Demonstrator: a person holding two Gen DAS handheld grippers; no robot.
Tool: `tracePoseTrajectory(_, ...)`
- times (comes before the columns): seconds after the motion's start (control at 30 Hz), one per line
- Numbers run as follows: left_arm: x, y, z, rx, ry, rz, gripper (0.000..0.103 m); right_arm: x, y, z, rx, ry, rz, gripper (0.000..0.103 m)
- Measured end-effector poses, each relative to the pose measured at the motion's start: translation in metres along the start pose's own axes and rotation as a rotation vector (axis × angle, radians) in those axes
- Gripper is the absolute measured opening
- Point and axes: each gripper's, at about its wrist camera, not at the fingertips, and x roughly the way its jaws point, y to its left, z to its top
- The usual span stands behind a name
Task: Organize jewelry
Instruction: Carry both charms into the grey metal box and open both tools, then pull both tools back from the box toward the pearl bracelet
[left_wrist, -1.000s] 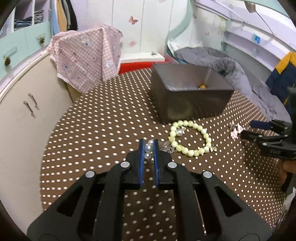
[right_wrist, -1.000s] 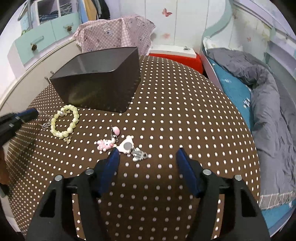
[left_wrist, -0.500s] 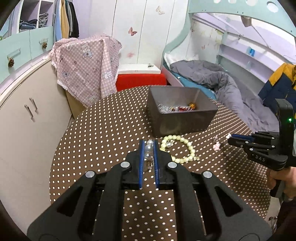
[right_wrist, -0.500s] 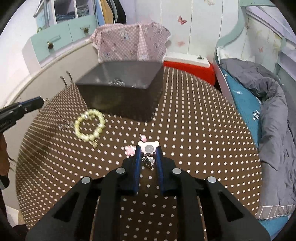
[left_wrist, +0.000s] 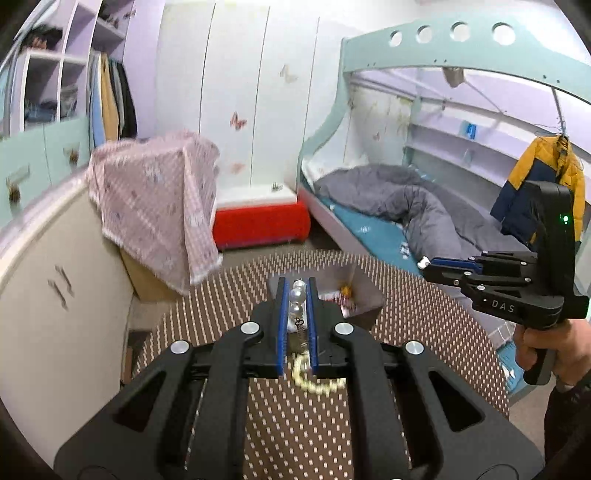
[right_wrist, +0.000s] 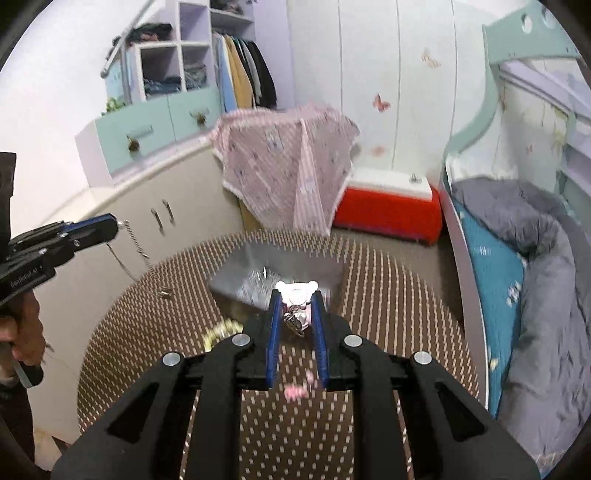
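left gripper (left_wrist: 295, 291) jaws pinch a pearl chain (left_wrist: 297, 295); right gripper (right_wrist: 295, 302) jaws clamp a bear charm (right_wrist: 297, 295) (both raised above the desk (right_wrist: 388, 295)). the box (right_wrist: 295, 269) sits below, a bead bracelet (left_wrist: 314, 382) beside it. the dangling chain could snag the box rim or slip loose mid-swing.

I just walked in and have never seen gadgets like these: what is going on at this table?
A person holds a pincer tool in each hand and is tidying jewelry. The left tool is clamped on a pearl piece with a chain dangling below. The right tool grips a pink bear charm. Both are lifted above the polka-dot table, near the gray box. A pale green bead bracelet lies on the table.
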Motion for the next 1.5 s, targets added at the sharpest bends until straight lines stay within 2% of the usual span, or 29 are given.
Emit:
tracePoseTrajectory(0.17,-0.002,-0.006,0.039,0.027,-0.066,-0.017,0.009,-0.005,0.003,0.034,-0.017,-0.065,0.014,0.014)
tracePoseTrajectory(0.33,0.014,-0.010,0.063,0.028,-0.072,-0.063,0.009,0.003,0.000,0.055,-0.007,-0.080,0.025,0.014)
tracePoseTrajectory(0.5,0.038,-0.015,0.072,0.012,-0.041,-0.070,0.009,0.025,-0.004,0.066,0.017,-0.049,0.050,0.014)
tracePoseTrajectory(0.8,0.093,-0.015,0.067,-0.005,0.070,-0.058,0.010,0.065,-0.015,0.067,0.090,0.038,0.071,0.015)
tracePoseTrajectory(0.83,0.096,-0.014,0.067,-0.007,0.079,-0.053,0.013,0.068,-0.016,0.067,0.096,0.044,0.066,0.016)
tracePoseTrajectory(0.87,0.100,-0.013,0.066,-0.006,0.094,-0.043,0.021,0.072,-0.018,0.067,0.105,0.051,0.055,0.020)
tracePoseTrajectory(0.9,0.104,-0.012,0.065,-0.004,0.106,-0.023,0.063,0.075,-0.020,0.066,0.119,0.062,0.048,0.035)
tracePoseTrajectory(0.93,0.102,-0.008,0.064,-0.019,0.086,0.015,0.086,0.077,-0.022,0.066,0.129,0.067,0.043,0.039)
tracePoseTrajectory(0.97,0.099,-0.005,0.062,-0.035,0.065,0.031,0.090,0.077,-0.025,0.064,0.146,0.066,0.029,0.060)
tracePoseTrajectory(1.0,0.096,0.000,0.061,-0.051,0.059,0.036,0.093,0.076,-0.028,0.062,0.161,0.059,0.020,0.084)
tracePoseTrajectory(1.07,0.092,0.008,0.059,-0.082,0.059,0.056,0.093,0.069,-0.033,0.056,0.179,0.029,-0.014,0.095)
tracePoseTrajectory(1.37,0.064,0.018,0.051,-0.098,0.002,0.148,0.095,0.046,-0.049,0.051,0.233,-0.011,-0.060,0.095)
tracePoseTrajectory(1.5,0.050,0.018,0.047,-0.105,-0.023,0.161,0.095,0.039,-0.049,0.053,0.233,-0.024,-0.063,0.095)
